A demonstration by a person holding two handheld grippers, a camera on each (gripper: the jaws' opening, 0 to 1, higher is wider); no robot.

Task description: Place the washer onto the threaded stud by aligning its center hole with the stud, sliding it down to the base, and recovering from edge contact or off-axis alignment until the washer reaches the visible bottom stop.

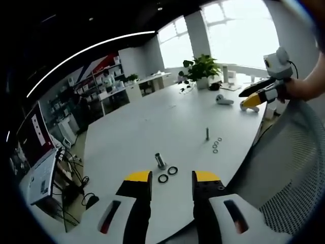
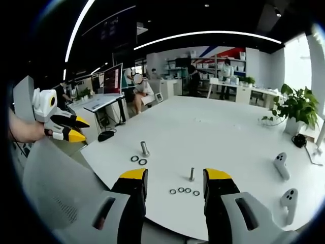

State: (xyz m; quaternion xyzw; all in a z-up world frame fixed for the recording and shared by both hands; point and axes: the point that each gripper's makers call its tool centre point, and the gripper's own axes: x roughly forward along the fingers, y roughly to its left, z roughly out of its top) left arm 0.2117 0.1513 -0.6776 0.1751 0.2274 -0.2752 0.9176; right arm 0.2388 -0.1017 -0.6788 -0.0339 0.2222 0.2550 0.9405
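The little washers (image 2: pixel 184 190) lie flat on the white table (image 2: pixel 223 132) just beside the upright stud (image 2: pixel 192 174), right ahead of the right gripper (image 2: pixel 175 179), whose jaws are wide and hold nothing.

Open-plan office/lab: large white table (image 2: pixel 213 122) up front, rows of desks w/ a monitor (image 2: pixel 112 79) and seated and standing staff behind. Shelving (image 1: pixel 104 76) stacked w/ gear lines the far wall; strip lights (image 2: pixel 208 34) curve overhead. A potted plant (image 1: pixel 202 67) sits by bright windows (image 1: pixel 238 30); a mesh office chair (image 1: pixel 287 168) stands alongside.
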